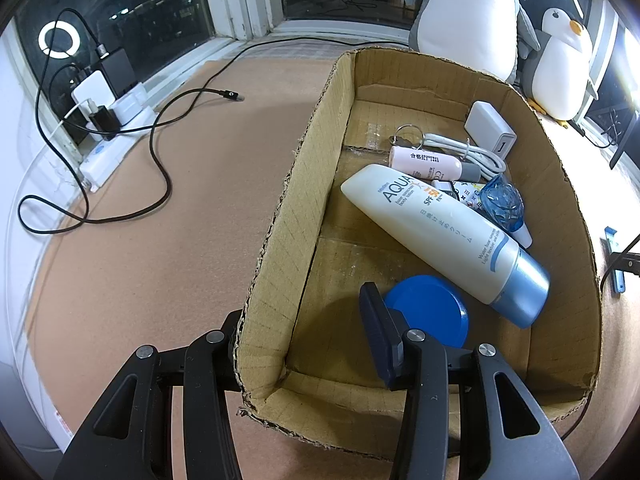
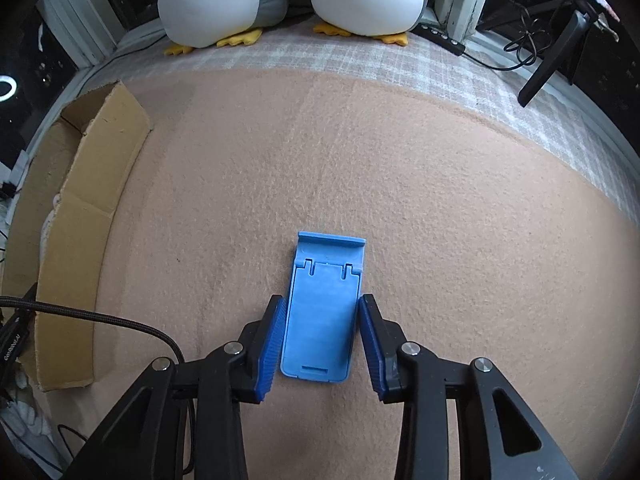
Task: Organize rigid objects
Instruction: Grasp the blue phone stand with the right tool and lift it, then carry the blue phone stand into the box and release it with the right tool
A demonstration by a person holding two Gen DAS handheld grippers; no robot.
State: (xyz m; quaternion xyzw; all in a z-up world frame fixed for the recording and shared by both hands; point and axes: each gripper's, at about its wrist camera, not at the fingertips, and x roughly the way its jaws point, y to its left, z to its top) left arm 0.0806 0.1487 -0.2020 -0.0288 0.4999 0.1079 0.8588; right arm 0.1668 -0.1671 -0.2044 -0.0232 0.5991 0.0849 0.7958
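Peach felt-like mat point(image 2: 400, 200) spread over grey checked cloth point(image 2: 500, 88) by dark night window point(image 1: 120, 8).

Two white-bellied penguin plush toys point(image 2: 208, 0) seated at far edge.

Open corrugated cardboard box point(image 1: 280, 208) rested on mat; near corner wall pinched by left gripper point(image 1: 304, 336).

White sunscreen tube with blue cap point(image 1: 444, 236) and round blue lid point(image 1: 430, 308) laid inside box.

Flat light-blue plastic phone stand point(image 2: 322, 312) laid on mat between fingers of right gripper point(image 2: 320, 340); pads nearly against its sides, contact cannot be told.

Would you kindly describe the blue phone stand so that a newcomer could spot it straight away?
Start at the cardboard box on the peach felt mat. To its right, alone on the open mat, the blue phone stand lies flat between the fingers of the right gripper. It is the only loose thing outside the box: a flat light-blue plastic slab with a lip at its far end.
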